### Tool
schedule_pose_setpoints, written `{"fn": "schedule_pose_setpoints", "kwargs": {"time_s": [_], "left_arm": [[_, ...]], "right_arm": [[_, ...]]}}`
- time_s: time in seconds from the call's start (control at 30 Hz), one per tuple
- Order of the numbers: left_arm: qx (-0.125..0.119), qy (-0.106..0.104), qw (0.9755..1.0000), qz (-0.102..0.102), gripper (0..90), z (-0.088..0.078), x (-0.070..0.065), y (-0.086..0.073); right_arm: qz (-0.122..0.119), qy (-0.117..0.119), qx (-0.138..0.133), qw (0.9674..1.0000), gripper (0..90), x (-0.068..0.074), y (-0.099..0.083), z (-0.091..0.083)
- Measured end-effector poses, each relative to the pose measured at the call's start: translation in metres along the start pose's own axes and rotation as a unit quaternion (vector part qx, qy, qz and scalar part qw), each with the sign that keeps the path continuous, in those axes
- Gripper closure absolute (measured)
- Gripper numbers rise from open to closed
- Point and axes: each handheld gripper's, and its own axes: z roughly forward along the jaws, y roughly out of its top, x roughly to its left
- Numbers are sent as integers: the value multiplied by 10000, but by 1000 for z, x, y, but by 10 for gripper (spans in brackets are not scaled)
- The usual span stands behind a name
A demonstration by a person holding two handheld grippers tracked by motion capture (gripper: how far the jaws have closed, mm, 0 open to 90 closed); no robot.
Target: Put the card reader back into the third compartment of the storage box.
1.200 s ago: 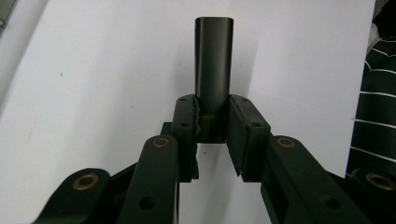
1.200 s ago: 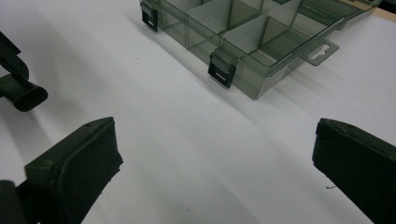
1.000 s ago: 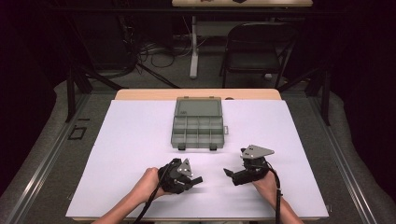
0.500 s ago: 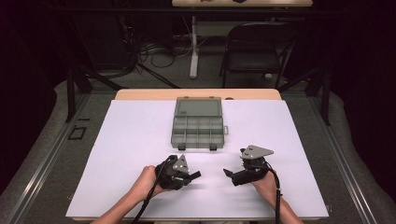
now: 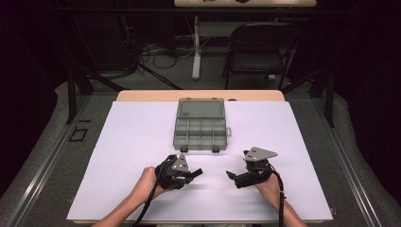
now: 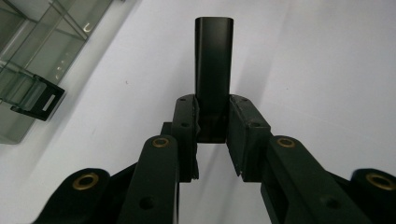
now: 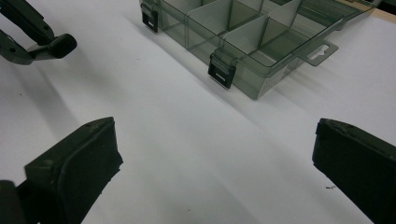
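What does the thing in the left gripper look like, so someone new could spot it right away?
On the white table sheet, look nearer the person than the clear compartment box, at the left gripper. Clamped between its jaws is a black bar, flat, oblong and round-cornered, sticking straight out past the pads. The right gripper is open and holds nothing.

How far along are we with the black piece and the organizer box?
Done: the clear grey plastic compartment box lies open on the white table, and its compartments look empty. In hand: the left gripper is shut on a flat black rectangular bar, held above the sheet. Left: the bar is not yet in a compartment. The right gripper is open, holding nothing.
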Motion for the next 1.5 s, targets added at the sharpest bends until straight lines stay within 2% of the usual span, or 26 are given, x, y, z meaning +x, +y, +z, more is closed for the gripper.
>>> {"fn": "schedule_pose_setpoints", "kwargs": {"time_s": [0.53,0.93,1.5], "left_arm": [[-334,285,9989,-141,730,-5,7,-3],[-413,404,9981,-236,730,-6,14,-3],[-798,694,9936,-398,730,-10,27,3]], "right_arm": [[-15,6,-2,10000,0,1,0,0],[-18,1,12,10000,0,1,0,1],[-35,-16,11,10000,0,1,0,2]]}}
